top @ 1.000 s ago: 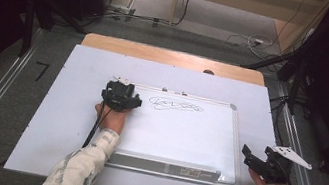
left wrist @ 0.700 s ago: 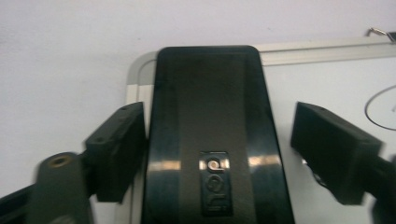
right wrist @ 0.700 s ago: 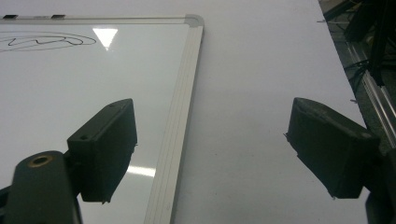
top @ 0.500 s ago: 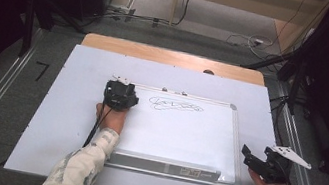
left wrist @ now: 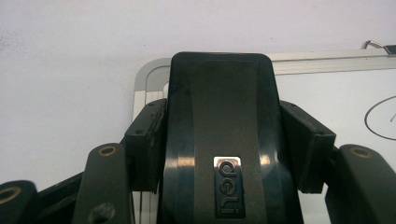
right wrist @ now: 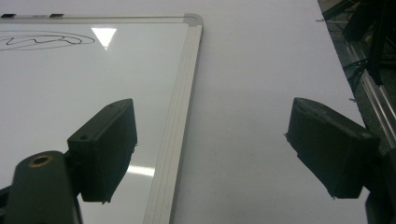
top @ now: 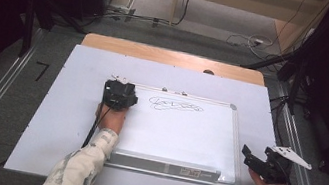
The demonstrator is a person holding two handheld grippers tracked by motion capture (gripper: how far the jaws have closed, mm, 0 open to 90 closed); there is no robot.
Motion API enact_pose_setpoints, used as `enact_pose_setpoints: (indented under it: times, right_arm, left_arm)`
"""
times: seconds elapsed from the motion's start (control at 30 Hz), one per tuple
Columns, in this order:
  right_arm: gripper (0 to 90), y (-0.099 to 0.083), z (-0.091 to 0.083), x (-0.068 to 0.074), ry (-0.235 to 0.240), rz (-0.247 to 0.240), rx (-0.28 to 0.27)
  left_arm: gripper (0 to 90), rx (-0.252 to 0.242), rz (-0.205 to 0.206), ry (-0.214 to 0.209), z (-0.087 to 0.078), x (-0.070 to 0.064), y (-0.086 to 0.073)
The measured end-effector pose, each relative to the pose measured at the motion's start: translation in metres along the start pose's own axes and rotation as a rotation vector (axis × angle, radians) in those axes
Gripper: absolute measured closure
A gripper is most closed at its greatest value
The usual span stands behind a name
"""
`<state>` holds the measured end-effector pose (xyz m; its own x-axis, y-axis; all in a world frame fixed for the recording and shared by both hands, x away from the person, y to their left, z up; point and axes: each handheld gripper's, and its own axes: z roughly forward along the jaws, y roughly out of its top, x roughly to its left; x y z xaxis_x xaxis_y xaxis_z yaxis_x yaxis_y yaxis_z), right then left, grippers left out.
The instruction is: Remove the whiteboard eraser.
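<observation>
White sheeting covers the table (top: pixel 61 121), and a whiteboard (top: pixel 180 136) with a silver frame lies flat on it, near the person's edge.

1. Left gripper (top: pixel 120 94): positioned over the upper left corner of the whiteboard. In the left gripper view the jaws are clamped on both sides of a black eraser (left wrist: pixel 222 140) with a small metal logo plate. The eraser points toward the corner of the frame.
2. Right gripper (top: pixel 262 164): held off the right edge of the whiteboard, above the white sheeting. In the right gripper view the jaws stand wide apart with nothing between them.
3. Work target: a looped black scribble (top: pixel 175 105) near the top of the whiteboard, just to the right of the eraser and apart from it.

Progress, as a judgement: the eraser is picked up and brought to the board, but the scribble appears whole, so wiping has not begun. The remaining step is to sweep the eraser rightward across the marking.

Limits of view: the eraser's underside is hidden, so contact with the board surface cannot be confirmed. The scribble is cut off at the edge of both gripper views. The label on the board's lower tray (top: pixel 190 170) is too small to read.
</observation>
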<state>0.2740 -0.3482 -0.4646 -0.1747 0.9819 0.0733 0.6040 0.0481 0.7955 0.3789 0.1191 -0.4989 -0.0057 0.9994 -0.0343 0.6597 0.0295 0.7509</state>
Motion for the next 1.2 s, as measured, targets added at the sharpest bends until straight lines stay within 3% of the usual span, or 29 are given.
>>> enact_pose_setpoints:
  times: [0.57,0.7,0.87,1.2]
  right_arm:
    - [14.6,-0.001,-0.002,-0.001,-0.004,0.004,-0.004]
    - [14.6,-0.001,-0.003,-0.003,-0.004,0.012,-0.006]
    - [14.6,-0.002,-0.004,-0.003,-0.008,0.014,-0.008]
    - [14.7,-0.002,-0.004,-0.002,-0.005,0.013,-0.006]
  left_arm:
    - [40.4,0.012,0.022,-0.039,-0.003,0.002,0.001]
    - [40.4,-0.032,0.02,-0.054,-0.014,0.002,0.007]
    - [40.4,-0.048,0.029,-0.075,-0.024,0.001,0.011]
    - [40.3,-0.041,0.047,-0.099,-0.033,-0.003,0.012]
